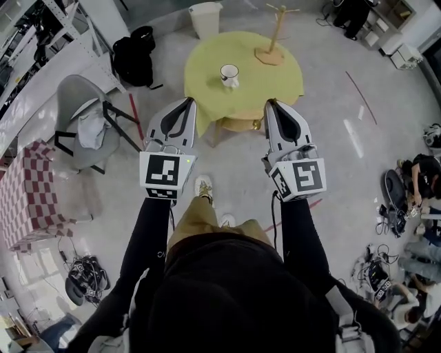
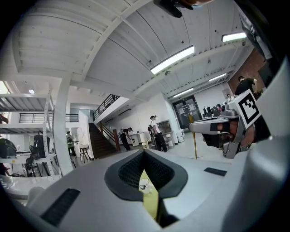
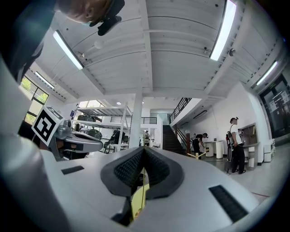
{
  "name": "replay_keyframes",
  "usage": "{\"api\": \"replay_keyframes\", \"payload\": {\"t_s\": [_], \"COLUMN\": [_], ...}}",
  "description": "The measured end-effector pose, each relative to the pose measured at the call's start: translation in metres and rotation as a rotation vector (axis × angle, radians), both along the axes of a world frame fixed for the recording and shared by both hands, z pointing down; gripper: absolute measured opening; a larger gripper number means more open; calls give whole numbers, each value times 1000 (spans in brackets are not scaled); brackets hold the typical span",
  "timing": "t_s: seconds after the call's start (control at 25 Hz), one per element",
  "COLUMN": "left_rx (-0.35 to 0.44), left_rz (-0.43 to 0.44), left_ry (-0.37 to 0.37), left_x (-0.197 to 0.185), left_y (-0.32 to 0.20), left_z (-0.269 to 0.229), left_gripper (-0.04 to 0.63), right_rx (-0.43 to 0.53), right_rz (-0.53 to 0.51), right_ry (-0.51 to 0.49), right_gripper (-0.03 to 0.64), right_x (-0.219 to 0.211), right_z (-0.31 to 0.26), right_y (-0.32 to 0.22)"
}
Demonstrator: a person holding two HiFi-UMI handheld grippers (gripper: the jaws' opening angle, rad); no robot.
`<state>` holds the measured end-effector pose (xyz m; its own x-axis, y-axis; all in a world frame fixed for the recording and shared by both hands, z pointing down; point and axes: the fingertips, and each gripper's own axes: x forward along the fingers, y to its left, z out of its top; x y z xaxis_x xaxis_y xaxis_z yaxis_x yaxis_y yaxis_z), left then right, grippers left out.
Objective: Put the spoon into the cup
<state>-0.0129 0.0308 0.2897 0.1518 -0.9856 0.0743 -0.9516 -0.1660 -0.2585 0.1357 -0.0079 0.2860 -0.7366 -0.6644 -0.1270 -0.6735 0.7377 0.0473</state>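
A white cup (image 1: 229,74) with a dark rim stands on a round table with a yellow-green cloth (image 1: 207,83), some way ahead of me. I see no spoon in any view. My left gripper (image 1: 187,103) and right gripper (image 1: 270,104) are held side by side short of the table's near edge, both pointing towards it and roughly level. Both have their jaws closed tip to tip with nothing between them. Through the slit under the closed left jaws, the cup (image 2: 143,183) and the cloth (image 2: 152,201) show in the left gripper view. The right gripper (image 2: 217,128) appears there too.
A wooden stand (image 1: 273,40) rises at the table's far right. A white bin (image 1: 205,19) is behind the table, a black backpack (image 1: 134,56) and a grey chair (image 1: 86,114) to its left, a checkered cloth (image 1: 27,196) further left. People sit among gear at right (image 1: 413,183).
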Motion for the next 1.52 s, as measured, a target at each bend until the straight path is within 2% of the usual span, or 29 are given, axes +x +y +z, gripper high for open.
{"api": "replay_keyframes", "payload": {"t_s": [0.4, 0.76, 1.08, 1.52], "left_rx": [9, 8, 21, -8], "left_rz": [62, 135, 239, 348], "left_ry": [27, 35, 29, 57], "left_x": [-14, -37, -57, -55], "left_y": [-73, -164, -234, -276], "left_z": [10, 10, 16, 49], "left_gripper": [15, 15, 15, 15], "right_rx": [4, -14, -42, -139], "right_rz": [39, 80, 104, 137], "right_ry": [34, 67, 99, 101], "right_gripper": [26, 26, 26, 26], "right_x": [-23, -59, -102, -115], "right_z": [8, 10, 23, 60], "right_y": [-61, -141, -203, -243]}}
